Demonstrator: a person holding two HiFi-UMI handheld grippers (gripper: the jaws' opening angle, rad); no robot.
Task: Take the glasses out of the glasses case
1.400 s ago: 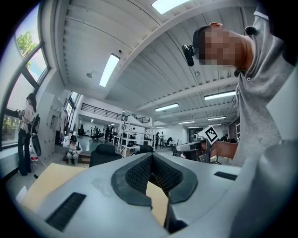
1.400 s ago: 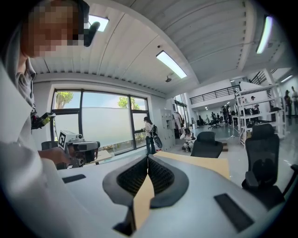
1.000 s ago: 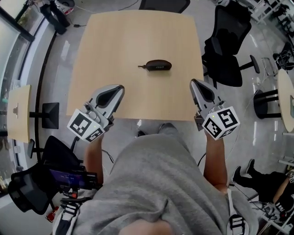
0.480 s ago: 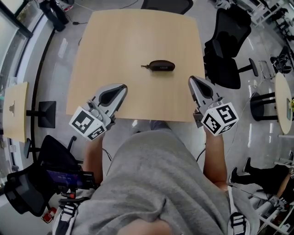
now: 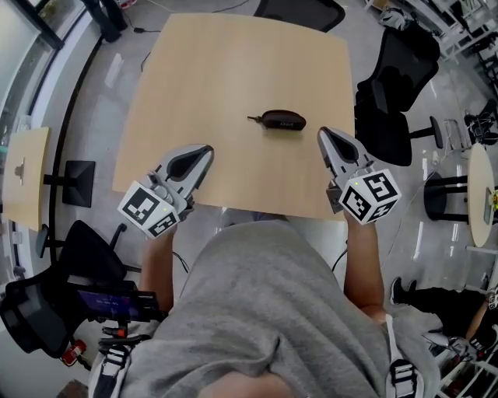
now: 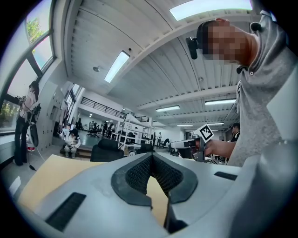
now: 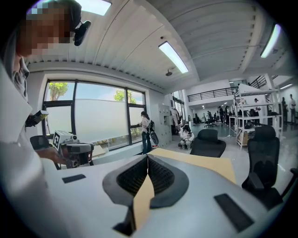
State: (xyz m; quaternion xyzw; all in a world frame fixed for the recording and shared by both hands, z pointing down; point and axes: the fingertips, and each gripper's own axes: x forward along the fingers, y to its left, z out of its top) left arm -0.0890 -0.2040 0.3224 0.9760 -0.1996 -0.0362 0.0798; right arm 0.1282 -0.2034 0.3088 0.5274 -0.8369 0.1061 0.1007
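Note:
A dark, closed glasses case (image 5: pixel 283 120) lies near the middle of the light wooden table (image 5: pixel 202 85) in the head view. My left gripper (image 5: pixel 205 150) hovers over the table's near edge, left of the case, its jaws shut with nothing between them. My right gripper (image 5: pixel 324 134) sits at the near right, a short way from the case's right end, also shut and empty. The left gripper (image 6: pixel 150 156) and right gripper (image 7: pixel 147 158) views show tips meeting over the tabletop; the case is hidden in both.
Black office chairs (image 5: pixel 393 78) stand right of the table and another chair (image 5: pixel 299 11) at its far side. A small side table (image 5: pixel 23 175) is at the left. People stand by the windows in the right gripper view (image 7: pixel 145 130).
Both grippers have moved forward over the near edge of the table towards the case, the right one further. Their jaws stay shut. The case has not been touched.

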